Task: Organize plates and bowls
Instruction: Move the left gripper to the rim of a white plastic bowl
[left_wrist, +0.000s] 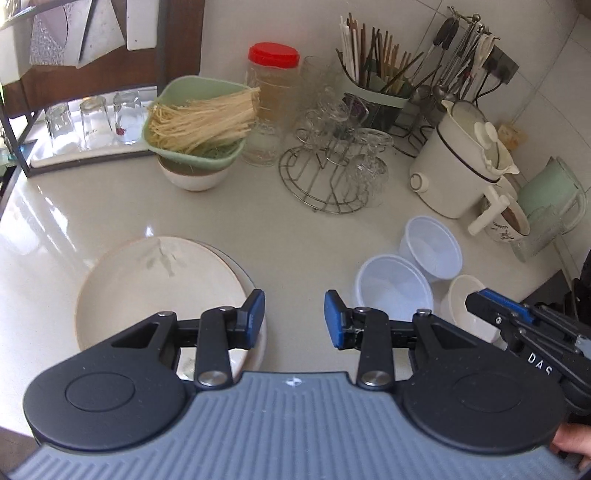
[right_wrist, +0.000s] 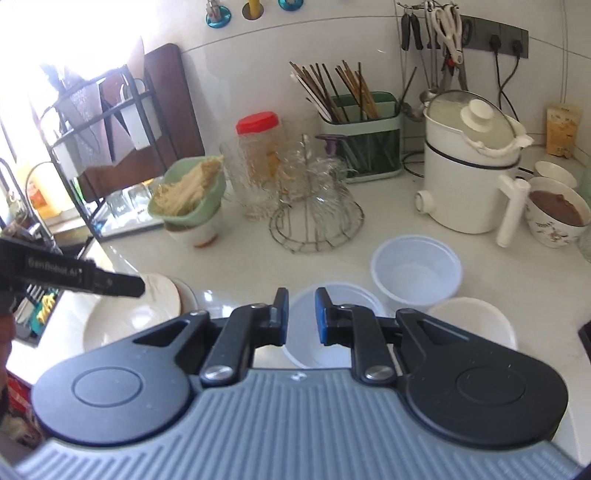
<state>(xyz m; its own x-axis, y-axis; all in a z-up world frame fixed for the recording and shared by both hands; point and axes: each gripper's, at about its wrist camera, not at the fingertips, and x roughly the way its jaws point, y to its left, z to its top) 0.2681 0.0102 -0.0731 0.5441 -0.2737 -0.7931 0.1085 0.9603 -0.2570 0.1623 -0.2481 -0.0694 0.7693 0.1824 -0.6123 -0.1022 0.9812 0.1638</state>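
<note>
Plainly, nothing was held by either tool: the left gripper (left_wrist: 294, 319) was seen with its jaws well apart and empty above the counter (left_wrist: 295, 236), and the right gripper (right_wrist: 301, 315) with a narrower gap, also empty. The stacked plates (left_wrist: 159, 284) were found at about nine o'clock of the left gripper, one pad just over their near rim. The three white bowls (left_wrist: 430, 247) were clustered at about two o'clock of it, touching or nearly so; the nearest bowl (right_wrist: 332, 295) lay directly under the right gripper. The plates were judged to be ceramic: stiff, heavy, glazed and slippery, breakable if dropped, best pinched at the rim. The bowls looked like thin, light plastic, likely to flex and tip, so the wall just below the lip would be favoured.
</note>
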